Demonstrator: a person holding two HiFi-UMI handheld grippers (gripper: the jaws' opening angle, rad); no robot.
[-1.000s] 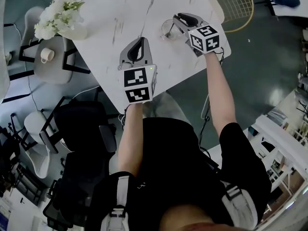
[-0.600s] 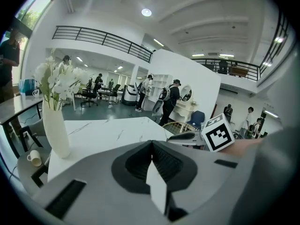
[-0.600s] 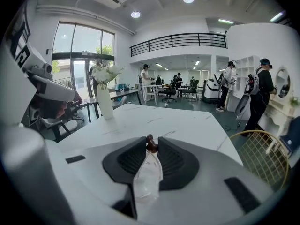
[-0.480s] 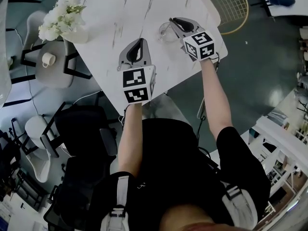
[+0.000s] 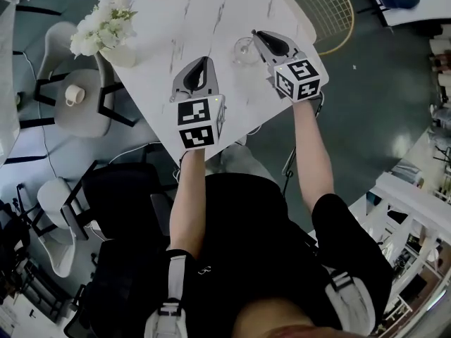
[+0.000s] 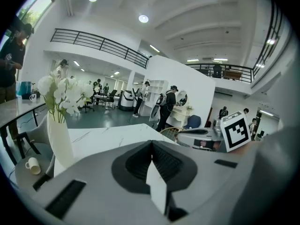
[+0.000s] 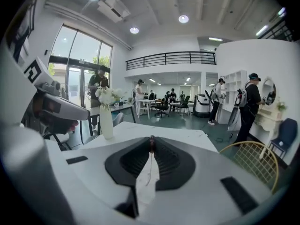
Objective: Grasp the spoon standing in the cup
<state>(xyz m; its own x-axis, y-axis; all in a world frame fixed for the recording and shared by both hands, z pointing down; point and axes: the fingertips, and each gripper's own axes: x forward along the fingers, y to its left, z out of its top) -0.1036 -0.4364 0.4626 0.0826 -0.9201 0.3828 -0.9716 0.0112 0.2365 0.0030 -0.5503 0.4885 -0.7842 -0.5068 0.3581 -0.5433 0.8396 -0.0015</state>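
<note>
Right gripper (image 5: 256,35) is closing, its grey jaws nearly together. A spoon (image 7: 151,144) stands pinched between them: a hair-thin handle topped by a small dark reddish-brown knob poking out at the jaw tips. From the head view the spoon is too slender to pick out. Right under those tips sits the cup (image 5: 245,50), clear rounded glass, near the right edge of the table (image 5: 204,13), whose smooth white top has grey marble veins. Left gripper (image 5: 204,60) hovers toward the near edge, jaws together on nothing.
</note>
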